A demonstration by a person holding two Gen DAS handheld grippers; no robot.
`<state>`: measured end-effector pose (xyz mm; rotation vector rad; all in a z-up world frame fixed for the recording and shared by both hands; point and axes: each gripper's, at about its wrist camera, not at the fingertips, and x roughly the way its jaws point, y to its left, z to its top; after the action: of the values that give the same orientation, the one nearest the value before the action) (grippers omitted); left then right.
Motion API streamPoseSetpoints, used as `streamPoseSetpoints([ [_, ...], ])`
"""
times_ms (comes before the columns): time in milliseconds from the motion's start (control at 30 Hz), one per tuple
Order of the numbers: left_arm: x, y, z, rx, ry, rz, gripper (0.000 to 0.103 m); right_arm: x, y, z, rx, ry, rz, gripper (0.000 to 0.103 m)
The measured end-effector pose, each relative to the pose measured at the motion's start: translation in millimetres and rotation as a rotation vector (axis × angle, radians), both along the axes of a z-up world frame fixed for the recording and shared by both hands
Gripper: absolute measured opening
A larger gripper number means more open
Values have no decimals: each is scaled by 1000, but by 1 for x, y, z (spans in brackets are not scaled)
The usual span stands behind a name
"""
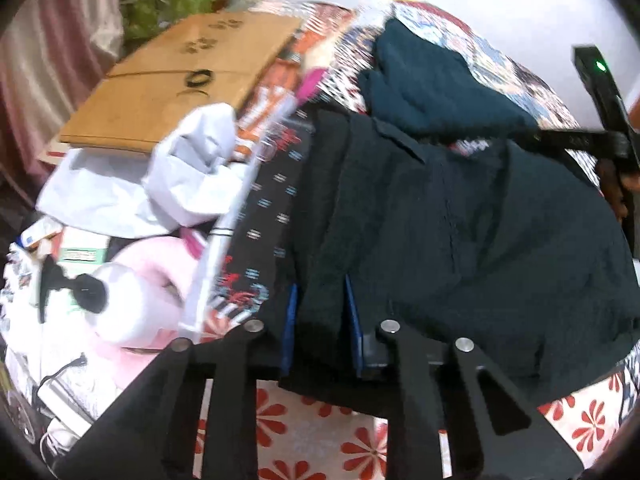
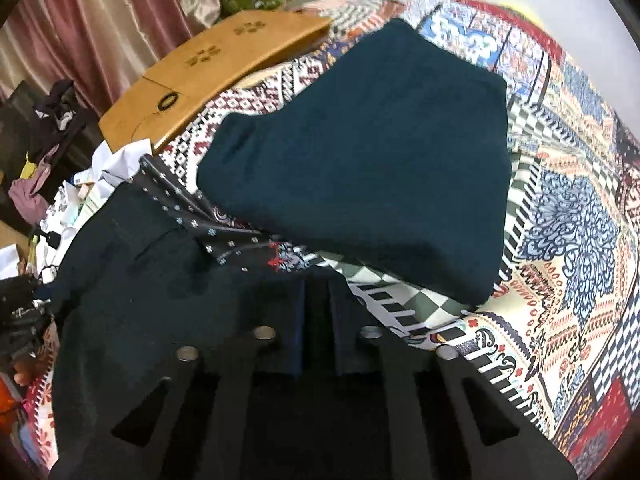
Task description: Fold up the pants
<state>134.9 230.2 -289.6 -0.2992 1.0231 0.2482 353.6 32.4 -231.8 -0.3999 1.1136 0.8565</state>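
A: Where are the dark navy cotton pants [image 1: 460, 232]?

B: Spread over the bed's bright patchwork-print bedspread [image 2: 568, 208], with one edge lifted. In the left wrist view the left claw [image 1: 320, 312] pinches a fold of the fabric between its blue-lined fingers [image 1: 354, 320]; the cloth fills the gap between them.

A: And the right one?

B: The right claw [image 2: 316, 320] is also pinching the pants [image 2: 160, 280], its fingers set close with a strip of dark cloth between them. From the left view the right tool shows as a black bar at the far edge of the cloth, with a green light on its body.

A: What lies beyond the pants?

B: A folded dark teal garment [image 2: 372, 160] rests on the bedspread, further up the bed, just past the pants. A black cloth with small pale-blue motifs [image 1: 272, 208] peeks out from under the pants on the left side.

A: Anything beside the bed?

B: A flat brown cardboard sheet with paw prints [image 1: 180, 80] lies at the bed's left edge, with a crumpled white plastic bag [image 1: 160, 184] near it. Lower down sits a pink and white plush toy [image 1: 132, 292]. Pink curtains [image 2: 100, 20] hang behind.
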Motion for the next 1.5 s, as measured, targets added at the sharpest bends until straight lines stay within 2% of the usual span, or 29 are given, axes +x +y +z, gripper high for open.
streamPoseSetpoints([
  [67, -5, 7, 0, -7, -1, 41, 23, 5, -8, 5, 54, 1, -41, 4],
  [167, -8, 10, -7, -13, 20, 73, 23, 9, -17, 9, 70, -24, -113, 3],
  [267, -8, 5, -8, 5, 33, 61, 26, 9, -17, 10, 16, -52, -136, 3],
  [333, -8, 5, -6, 38, 55, 44, 33, 6, -17, 17, -18, -108, -150, 4],
  [400, -10, 7, -1, 28, 63, 40, 36, 7, -29, 32, -21, -148, -183, 9],
  [467, -12, 8, 9, 15, 64, 27, 36, 7, -49, 50, 34, -99, -199, 13],
  [533, -16, 2, 20, 48, 50, 6, 36, -2, -72, 69, 99, -53, -211, 24],
  [633, -22, -12, 41, 92, 16, -38, 37, -29, -102, 94, 131, -88, -200, 40],
  [733, -21, -27, 56, 67, -11, -84, 39, -62, -132, 109, 138, -134, -200, 41],
  [833, -13, -48, 67, 46, -37, -139, 50, -93, -168, 114, 138, -170, -249, 43],
  [900, -5, -65, 70, 28, -45, -183, 56, -110, -189, 114, 129, -197, -286, 46],
  [1033, 18, -99, 68, 9, -37, -245, 57, -139, -237, 102, 105, -223, -414, 46],
  [1200, 37, -136, 47, 48, 44, -293, 58, -168, -306, 86, 62, -195, -576, 46],
  [1300, 31, -146, 46, 108, 33, -277, 59, -184, -344, 76, 50, -178, -671, 46],
  [1500, 22, -148, 49, 112, 47, -278, 60, -201, -402, 41, 73, -89, -849, 46],
])
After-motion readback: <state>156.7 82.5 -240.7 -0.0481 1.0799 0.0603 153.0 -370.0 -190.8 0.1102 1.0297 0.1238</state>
